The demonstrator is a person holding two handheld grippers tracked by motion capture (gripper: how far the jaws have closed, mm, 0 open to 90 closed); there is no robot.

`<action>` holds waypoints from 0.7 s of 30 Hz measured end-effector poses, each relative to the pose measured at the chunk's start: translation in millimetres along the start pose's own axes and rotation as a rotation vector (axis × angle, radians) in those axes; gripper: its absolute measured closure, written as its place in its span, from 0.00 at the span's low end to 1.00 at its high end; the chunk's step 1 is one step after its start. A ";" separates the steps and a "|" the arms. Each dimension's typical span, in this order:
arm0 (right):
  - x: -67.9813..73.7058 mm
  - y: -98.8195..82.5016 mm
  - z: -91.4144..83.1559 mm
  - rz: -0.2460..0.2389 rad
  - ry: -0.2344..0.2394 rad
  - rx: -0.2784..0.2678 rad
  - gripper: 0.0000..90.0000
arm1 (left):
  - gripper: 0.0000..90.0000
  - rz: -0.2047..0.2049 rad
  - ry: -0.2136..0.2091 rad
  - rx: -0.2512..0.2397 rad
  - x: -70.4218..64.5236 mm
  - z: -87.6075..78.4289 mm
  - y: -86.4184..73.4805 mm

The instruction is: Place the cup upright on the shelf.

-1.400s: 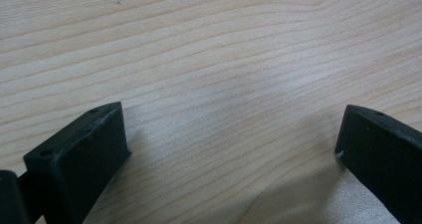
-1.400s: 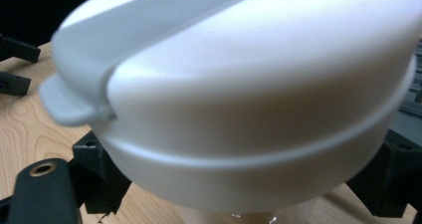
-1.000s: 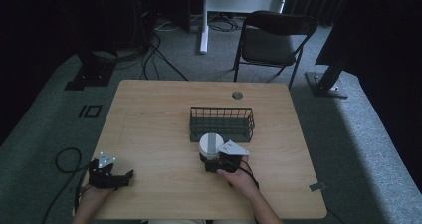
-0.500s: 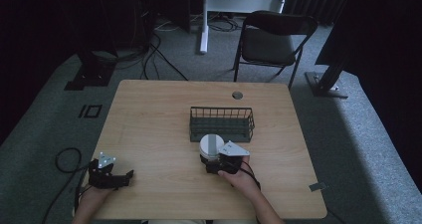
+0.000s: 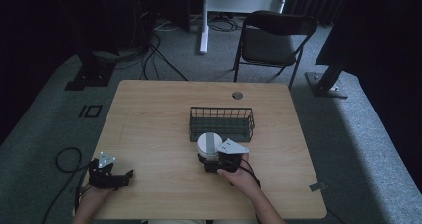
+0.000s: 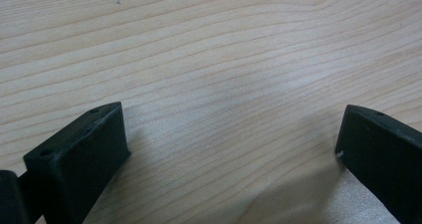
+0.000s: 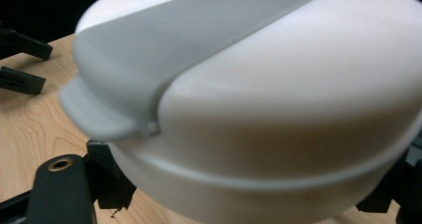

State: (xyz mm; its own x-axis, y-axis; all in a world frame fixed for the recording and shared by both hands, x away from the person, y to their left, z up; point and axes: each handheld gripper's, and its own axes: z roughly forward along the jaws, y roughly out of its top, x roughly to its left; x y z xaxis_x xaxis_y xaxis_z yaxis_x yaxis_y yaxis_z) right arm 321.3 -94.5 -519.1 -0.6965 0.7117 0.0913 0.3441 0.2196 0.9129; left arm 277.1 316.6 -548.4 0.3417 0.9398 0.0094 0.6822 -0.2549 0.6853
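At the table's near-left corner, the left gripper rests low over bare wood, its jaws spread wide with nothing between them, as the left gripper view confirms. Toward the middle of the wooden table, the right gripper has its jaws closed around the lower body of a round white container with a grey strip across its lid; in the right gripper view the container swells between the black jaws, tilted slightly. Directly beyond it, on the far side from the person, stands a dark wire basket, its long axis running across the table, its near wall just beside the container. The basket lies straight ahead of the right gripper, much nearer to it than to the left, so a short lift forward over that wall looks like the likely move.
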 end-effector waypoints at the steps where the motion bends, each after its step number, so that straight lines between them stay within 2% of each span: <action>1: 0.5 2.6 -1.1 0.004 0.009 -0.002 0.20 | 0.00 0.000 0.000 0.000 0.0 0.0 0.0; 5: 2.5 7.1 -3.5 -0.010 0.015 -0.008 0.20 | 0.00 0.000 0.000 0.000 0.0 0.0 0.0; 21: 1.1 35.7 -18.2 -0.009 0.030 -0.059 0.20 | 0.00 0.000 0.000 0.000 0.0 0.0 0.0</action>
State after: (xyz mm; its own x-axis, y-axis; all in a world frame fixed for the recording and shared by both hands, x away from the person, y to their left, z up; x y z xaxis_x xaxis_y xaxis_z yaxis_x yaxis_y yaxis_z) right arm 321.3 -98.0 -479.2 -0.7181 0.6895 0.0944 0.3008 0.1851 0.9355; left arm 277.1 316.6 -548.4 0.3416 0.9398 0.0094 0.6823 -0.2548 0.6852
